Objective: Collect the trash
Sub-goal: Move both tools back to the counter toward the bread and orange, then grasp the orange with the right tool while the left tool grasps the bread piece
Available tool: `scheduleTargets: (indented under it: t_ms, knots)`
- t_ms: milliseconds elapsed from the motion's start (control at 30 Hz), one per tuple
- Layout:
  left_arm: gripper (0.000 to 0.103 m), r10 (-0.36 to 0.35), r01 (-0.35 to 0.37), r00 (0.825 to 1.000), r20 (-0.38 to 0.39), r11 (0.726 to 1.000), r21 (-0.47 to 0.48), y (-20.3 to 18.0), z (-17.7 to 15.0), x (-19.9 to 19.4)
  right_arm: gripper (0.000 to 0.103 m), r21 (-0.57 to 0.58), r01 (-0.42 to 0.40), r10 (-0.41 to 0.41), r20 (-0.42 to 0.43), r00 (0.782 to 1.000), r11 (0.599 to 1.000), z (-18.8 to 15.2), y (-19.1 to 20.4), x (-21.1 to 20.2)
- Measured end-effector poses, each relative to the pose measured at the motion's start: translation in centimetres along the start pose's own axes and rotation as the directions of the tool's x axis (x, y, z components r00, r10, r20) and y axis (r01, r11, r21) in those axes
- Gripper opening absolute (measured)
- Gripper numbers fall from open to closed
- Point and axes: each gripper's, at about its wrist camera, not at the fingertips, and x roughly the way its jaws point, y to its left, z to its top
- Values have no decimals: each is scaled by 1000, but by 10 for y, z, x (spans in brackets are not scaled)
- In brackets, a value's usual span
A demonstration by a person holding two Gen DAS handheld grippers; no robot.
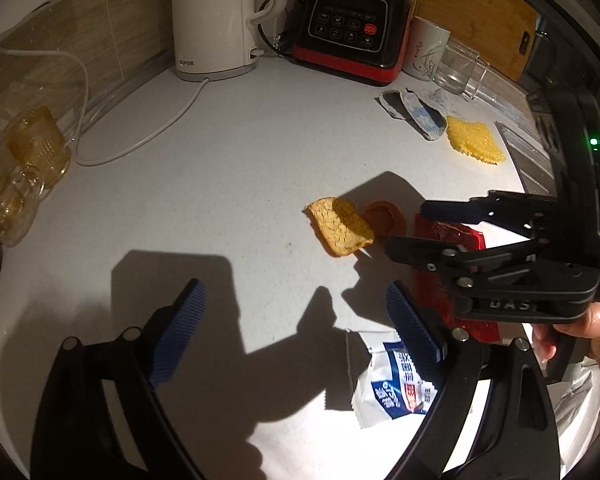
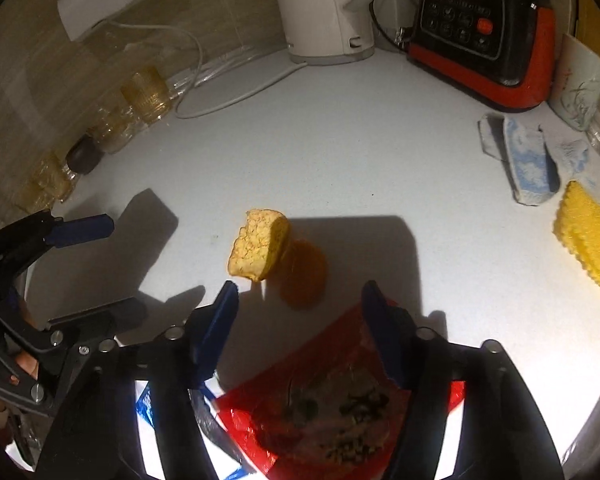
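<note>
Both the left gripper [image 1: 296,322] and right gripper [image 2: 300,326] hang wide open and empty, the right straddling the red wrapper [image 2: 324,400] on the counter [image 2: 340,160], seemingly lined up to pinch it.

"SUPOR" marks the white kettle [image 1: 216,16]; "Joyoung" the black blender base [image 1: 354,24].

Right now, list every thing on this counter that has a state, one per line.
left gripper: open, empty, above the counter.
right gripper: open, straddling the red wrapper's top edge.
red wrapper: flat, not gripped.
white and blue wrapper: torn open, lying flat.
bread piece: lying loose, leaning on the orange cookie.
blue patterned wrapper: crumpled, lying by the yellow cloth.
kettle: upright, lid not visible.
</note>
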Motion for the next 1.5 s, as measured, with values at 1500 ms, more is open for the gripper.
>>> scheduleTargets:
  t_ms: [1500]
  knots:
    - [62,-13,24,998,-64,985,170,-28,38,78,21,207,-67,37,145,989,976,-75,-59,-93]
